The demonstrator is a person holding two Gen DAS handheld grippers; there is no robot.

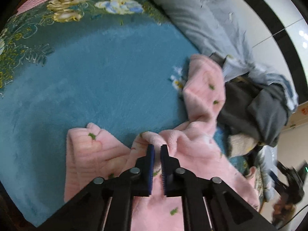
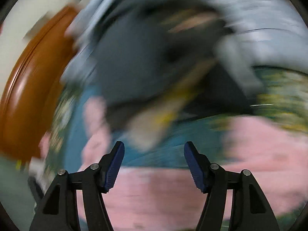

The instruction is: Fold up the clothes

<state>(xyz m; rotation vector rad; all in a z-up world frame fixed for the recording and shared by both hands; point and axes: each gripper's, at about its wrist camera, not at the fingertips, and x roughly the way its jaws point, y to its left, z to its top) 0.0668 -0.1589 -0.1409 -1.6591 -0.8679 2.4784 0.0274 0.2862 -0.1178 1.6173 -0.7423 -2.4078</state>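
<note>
Left tongs [image 1: 157, 148] clenched on a fold of the pink garment [image 1: 194, 165] over the blue blanket [image 1: 96, 77]; right tongs [image 2: 154, 152] released, view blurred.

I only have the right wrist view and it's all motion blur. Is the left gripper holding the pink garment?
Observer: Yes. The left gripper is nearly closed, pinching a bunched fold of the pink garment.
Operator: Where is the rest of it lying?
Observer: It is spread over the blue floral blanket, with one part draped up against a dark grey clothes pile on the right of the left wrist view.
Operator: Anything else pink around?
Observer: A pink knitted piece lies at the blanket's far edge, apart from the garment.
</note>
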